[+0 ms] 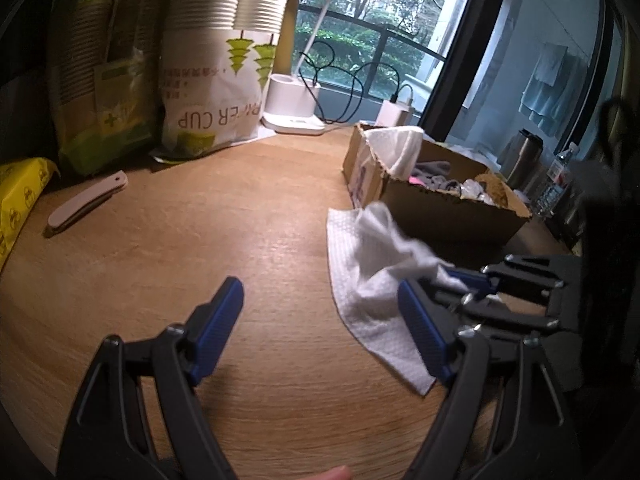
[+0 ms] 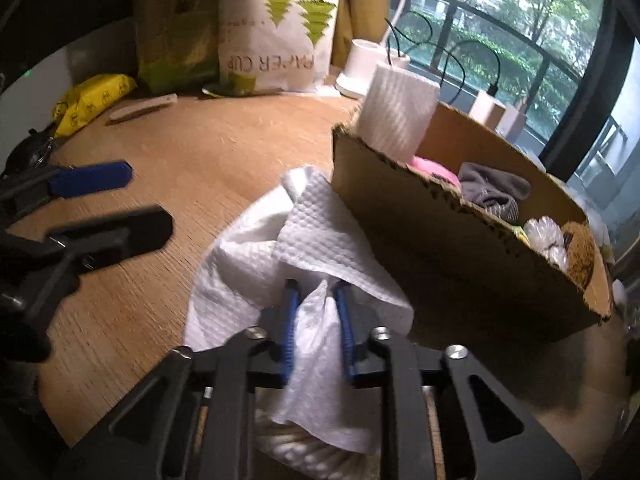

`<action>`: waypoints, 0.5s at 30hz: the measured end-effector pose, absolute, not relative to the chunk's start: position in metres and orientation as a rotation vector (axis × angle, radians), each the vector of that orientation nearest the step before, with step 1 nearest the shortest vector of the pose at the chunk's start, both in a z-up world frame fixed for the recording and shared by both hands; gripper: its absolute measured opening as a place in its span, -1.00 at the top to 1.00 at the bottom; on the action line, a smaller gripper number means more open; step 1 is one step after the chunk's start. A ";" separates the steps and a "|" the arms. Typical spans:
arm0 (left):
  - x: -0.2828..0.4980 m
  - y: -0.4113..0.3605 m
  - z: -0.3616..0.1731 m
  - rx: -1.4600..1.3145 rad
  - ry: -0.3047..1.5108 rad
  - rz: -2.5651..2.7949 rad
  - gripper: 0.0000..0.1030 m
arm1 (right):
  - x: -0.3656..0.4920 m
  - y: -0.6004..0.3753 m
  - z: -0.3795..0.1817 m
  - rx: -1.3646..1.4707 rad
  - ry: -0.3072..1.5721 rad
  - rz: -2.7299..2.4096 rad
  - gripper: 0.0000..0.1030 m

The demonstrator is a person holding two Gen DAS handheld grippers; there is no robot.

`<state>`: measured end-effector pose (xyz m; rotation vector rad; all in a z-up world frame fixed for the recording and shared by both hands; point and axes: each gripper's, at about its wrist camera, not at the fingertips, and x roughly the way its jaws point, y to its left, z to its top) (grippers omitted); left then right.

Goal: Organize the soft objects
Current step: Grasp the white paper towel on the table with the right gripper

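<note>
Two wrist fisheyes, low over the bench [image 1: 180, 248], both facing the window.

The left view looks forward and down past its own tongs [image 1: 320, 320], the cardboard box [image 1: 440, 208] at right of frame. The right view sits closer to that box [image 2: 400, 216], at centre right. Both share the white cloth [image 1: 372, 280], box and paper-cup bag [image 2: 276, 60].

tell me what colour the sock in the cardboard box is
Grey. The sock lies in the cardboard box beside something pink; the right wrist view shows it best.
</note>
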<state>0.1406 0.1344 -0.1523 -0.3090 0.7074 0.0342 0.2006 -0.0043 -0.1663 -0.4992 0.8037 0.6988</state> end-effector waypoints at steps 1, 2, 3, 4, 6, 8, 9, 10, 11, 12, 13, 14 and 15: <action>0.141 0.135 -0.152 -0.310 0.707 0.034 -0.57 | 0.200 -0.005 -0.163 -0.493 0.791 0.704 0.79; 0.140 0.135 -0.152 -0.311 0.708 0.035 -0.57 | 0.199 -0.005 -0.159 -0.485 0.782 0.711 0.79; 0.140 0.136 -0.152 -0.313 0.707 0.035 -0.57 | 0.198 -0.006 -0.153 -0.470 0.769 0.721 0.79; 0.140 0.136 -0.152 -0.314 0.706 0.036 -0.57 | 0.197 -0.007 -0.150 -0.459 0.760 0.727 0.79; 0.140 0.136 -0.152 -0.313 0.705 0.036 -0.57 | 0.196 -0.010 -0.140 -0.421 0.749 0.762 0.79; 0.141 0.136 -0.153 -0.314 0.707 0.037 -0.57 | 0.195 -0.012 -0.133 -0.384 0.749 0.800 0.79; 0.141 0.136 -0.153 -0.313 0.710 0.038 -0.57 | 0.194 -0.011 -0.130 -0.369 0.753 0.822 0.79; 0.142 0.136 -0.154 -0.311 0.713 0.043 -0.57 | 0.193 -0.011 -0.129 -0.363 0.755 0.838 0.79; 0.141 0.137 -0.154 -0.311 0.714 0.047 -0.57 | 0.192 -0.009 -0.128 -0.361 0.756 0.852 0.79; 0.141 0.138 -0.154 -0.311 0.714 0.050 -0.57 | 0.191 -0.008 -0.128 -0.359 0.759 0.860 0.79; 0.139 0.139 -0.153 -0.311 0.711 0.054 -0.57 | 0.190 -0.007 -0.128 -0.359 0.761 0.863 0.79; 0.138 0.140 -0.152 -0.312 0.708 0.057 -0.57 | 0.190 -0.008 -0.127 -0.361 0.757 0.857 0.79; 0.137 0.141 -0.152 -0.314 0.705 0.060 -0.57 | 0.190 -0.011 -0.125 -0.360 0.755 0.850 0.81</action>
